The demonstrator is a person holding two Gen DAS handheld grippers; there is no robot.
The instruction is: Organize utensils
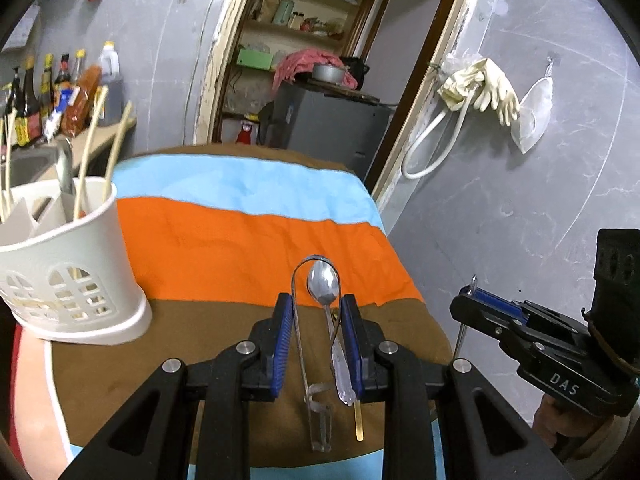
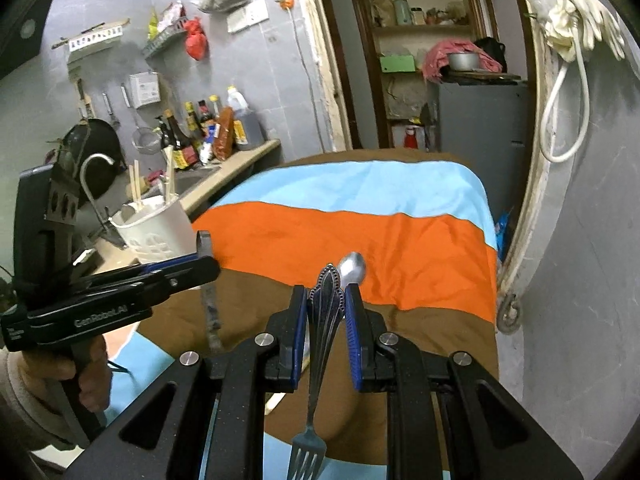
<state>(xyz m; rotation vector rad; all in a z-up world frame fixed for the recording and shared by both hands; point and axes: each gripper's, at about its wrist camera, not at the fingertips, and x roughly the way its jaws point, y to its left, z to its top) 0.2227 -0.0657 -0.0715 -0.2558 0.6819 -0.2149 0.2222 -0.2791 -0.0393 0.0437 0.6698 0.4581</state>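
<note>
The left hand-held gripper (image 1: 316, 344) pinches a pair of metal tongs (image 1: 304, 320), loop end forward. The right hand-held gripper (image 2: 325, 320) clamps a fork (image 2: 320, 360) by its handle, prongs hanging back. Both should tip tools upright over the white holder (image 1: 80, 280) at the tabletop's (image 1: 224, 320) left edge. Chopsticks (image 1: 90, 148) already poke out, so aim for a free slot. A spoon (image 1: 323, 282) lies on the striped cloth (image 1: 248, 236), I think untouched.
</note>
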